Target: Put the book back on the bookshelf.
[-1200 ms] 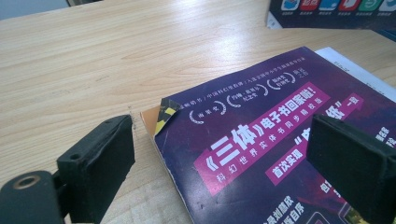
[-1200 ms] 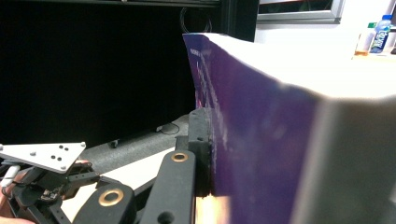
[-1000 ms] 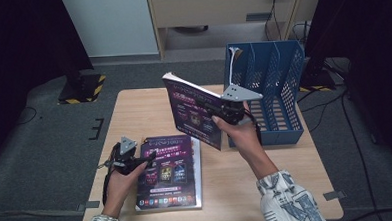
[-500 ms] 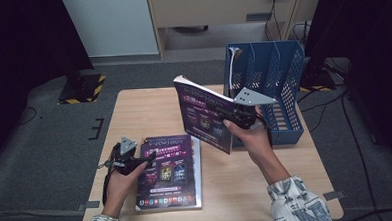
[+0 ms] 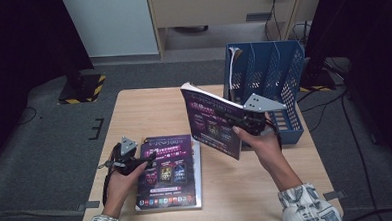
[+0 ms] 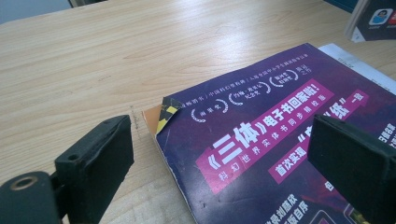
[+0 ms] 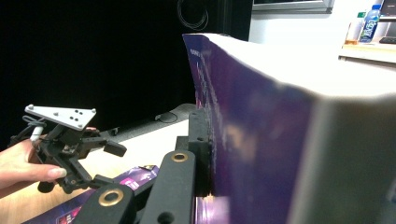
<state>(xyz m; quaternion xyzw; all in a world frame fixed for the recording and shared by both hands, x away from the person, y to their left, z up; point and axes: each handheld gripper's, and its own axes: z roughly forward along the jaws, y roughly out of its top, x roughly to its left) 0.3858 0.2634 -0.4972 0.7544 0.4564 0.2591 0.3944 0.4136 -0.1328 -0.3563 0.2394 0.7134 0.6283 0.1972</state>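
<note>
Dim room, dark curtains either side, grey carpet; a pale wooden table (image 5: 154, 112) sat centre frame with a blue file rack (image 5: 265, 75) at its upper right corner.

Right gripper (image 5: 237, 119), centre right of the high view, had its jaws clamped nearly together on a raised book (image 5: 212, 125). The book hung tilted in the air just left of the rack, purple cover toward the camera. In the right gripper view one black jaw lay flat against the cover and the book rose steeply from it.

Left gripper (image 5: 136, 163), lower left, had its jaws spread wide and empty, straddling the upper left corner of a second book (image 5: 172, 174) lying flat on the table. Its own view showed both pads clear of the cover, with a curled, torn corner (image 6: 168, 111) between them.

Risks, as judged:
- The grip sat near one edge of the raised book, so its weight could swing it or let it slide out of the jaws.
- The rack slots looked narrow; a tilted book could catch a divider or shove the rack off the table edge.
- Loose pages could fan open and snag on entry.
- The left jaws could catch the torn corner and rip it further.
</note>
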